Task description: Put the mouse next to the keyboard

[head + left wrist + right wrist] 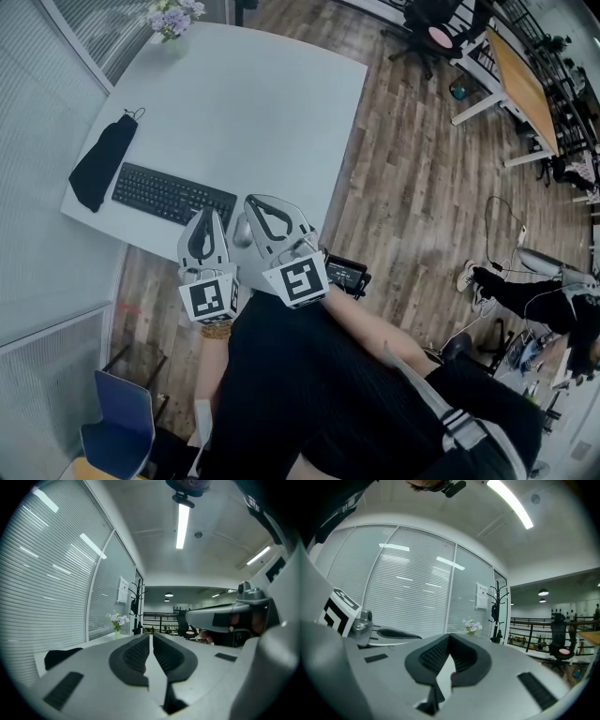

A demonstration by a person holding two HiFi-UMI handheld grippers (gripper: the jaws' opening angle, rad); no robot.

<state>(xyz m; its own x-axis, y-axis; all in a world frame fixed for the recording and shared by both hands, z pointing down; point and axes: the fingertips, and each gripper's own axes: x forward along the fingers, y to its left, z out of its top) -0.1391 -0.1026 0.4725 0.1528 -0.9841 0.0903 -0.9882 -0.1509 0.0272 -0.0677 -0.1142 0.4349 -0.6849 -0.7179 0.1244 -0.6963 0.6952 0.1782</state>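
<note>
A black keyboard (173, 194) lies on the white table (253, 103) near its front left corner. Just right of the keyboard, at the table's near edge, a small grey rounded thing (242, 231) that looks like the mouse shows between my two grippers. My left gripper (208, 216) hovers over the keyboard's right end; its jaws stand almost together with nothing between them (151, 637). My right gripper (254, 201) is beside it to the right, level, shut and empty (449, 638). Neither gripper view shows the mouse or the keyboard.
A black pouch (103, 161) lies left of the keyboard. A vase of flowers (174, 17) stands at the table's far corner. A glass wall with blinds runs along the left. A blue chair (117, 417) stands below the table; another desk (521, 75) is far right.
</note>
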